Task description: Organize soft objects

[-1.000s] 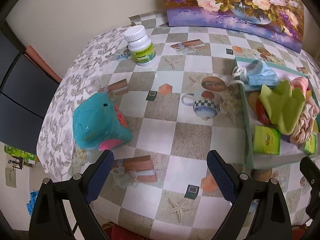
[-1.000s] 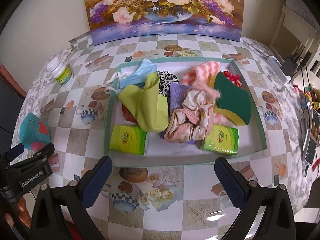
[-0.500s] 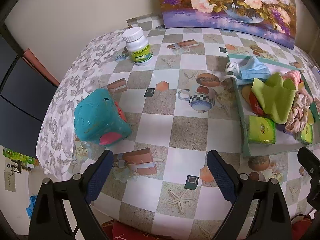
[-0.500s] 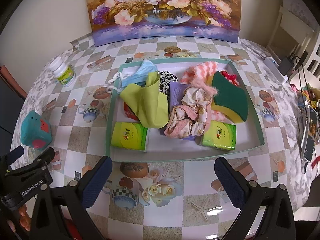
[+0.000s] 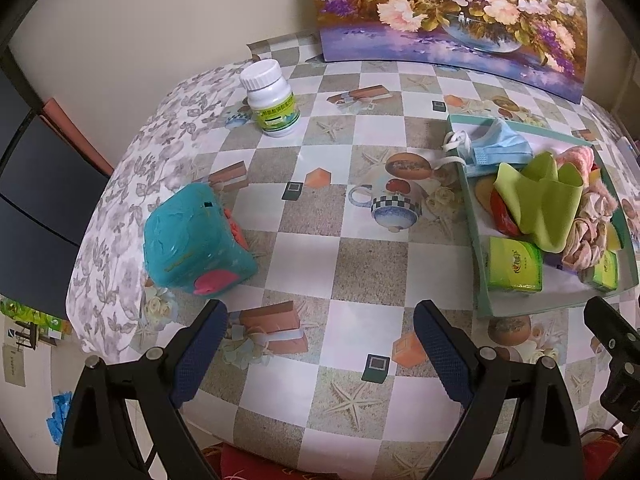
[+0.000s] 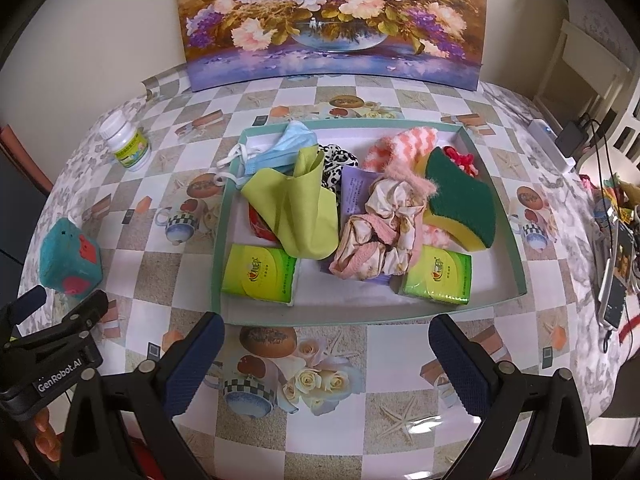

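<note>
Both hand-held grippers hang above the near edge of the worktop (image 6: pixel 400 360) with jaws spread wide and nothing between them. The left hand-held gripper (image 5: pixel 320 344) faces the one soft thing left outside the tray — a teal plush cube (image 5: pixel 196 244) sitting near the left edge, well apart from the tray (image 6: pixel 218 240). The right hand-held gripper (image 6: pixel 326 356) looks over that tray, already heaped with a green cloth (image 6: pixel 296 208), a sponge (image 6: pixel 460 204), a face mask (image 6: pixel 280 148) and tissue packs (image 6: pixel 260 272). The pill bottle (image 5: pixel 272 100) is hard, so leave it. My call: the cube goes next — straddle it squarely, pinch across flat faces, lift clear before crossing to the tray's bare front strip.
</note>
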